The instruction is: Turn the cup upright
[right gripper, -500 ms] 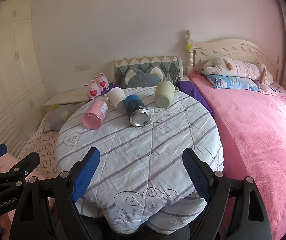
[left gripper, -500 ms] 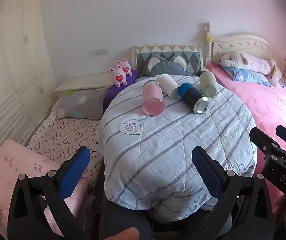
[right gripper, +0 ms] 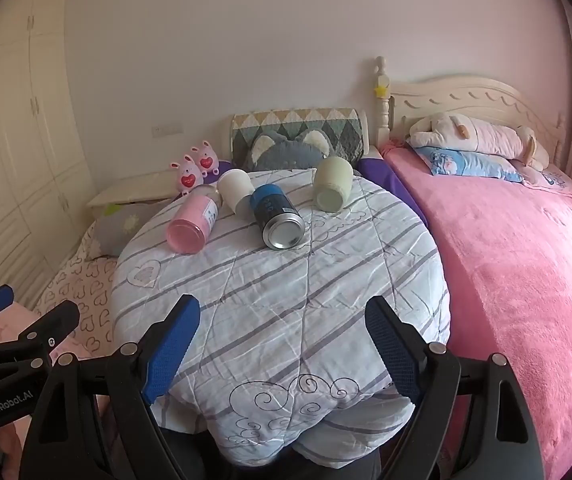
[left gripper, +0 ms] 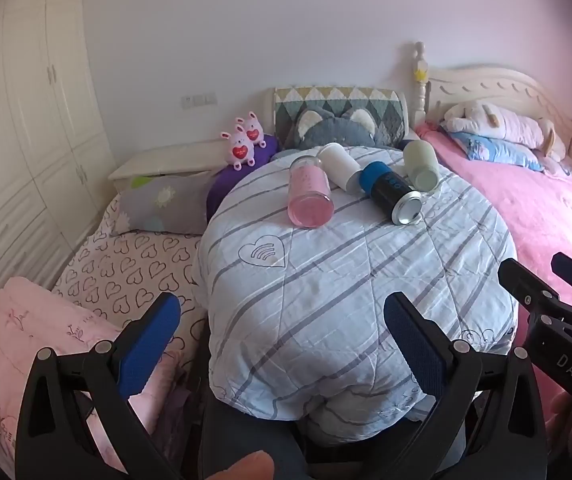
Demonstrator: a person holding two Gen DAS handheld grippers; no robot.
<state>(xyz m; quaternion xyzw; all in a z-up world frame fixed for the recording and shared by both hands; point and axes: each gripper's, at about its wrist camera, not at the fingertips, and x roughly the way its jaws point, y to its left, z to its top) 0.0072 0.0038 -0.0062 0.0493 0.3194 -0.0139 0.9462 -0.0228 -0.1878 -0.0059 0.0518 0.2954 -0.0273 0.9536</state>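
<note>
cups: four lie on their sides at the far end of my striped quilt [right gripper: 286,280], well ahead of both claws
pink bottle [left gripper: 309,196]: far left, clear smooth plastic
blue can [right gripper: 278,216]: long axis toward me, shiny metal end nearest
white cup [right gripper: 238,192]: matte
green cup [right gripper: 331,184]: far right, matte, nearer my right claw
my left claw [left gripper: 282,344]: released, empty
my right claw [right gripper: 282,344]: released, empty

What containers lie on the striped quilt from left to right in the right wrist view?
pink bottle → white cup → blue can → green cup
</note>
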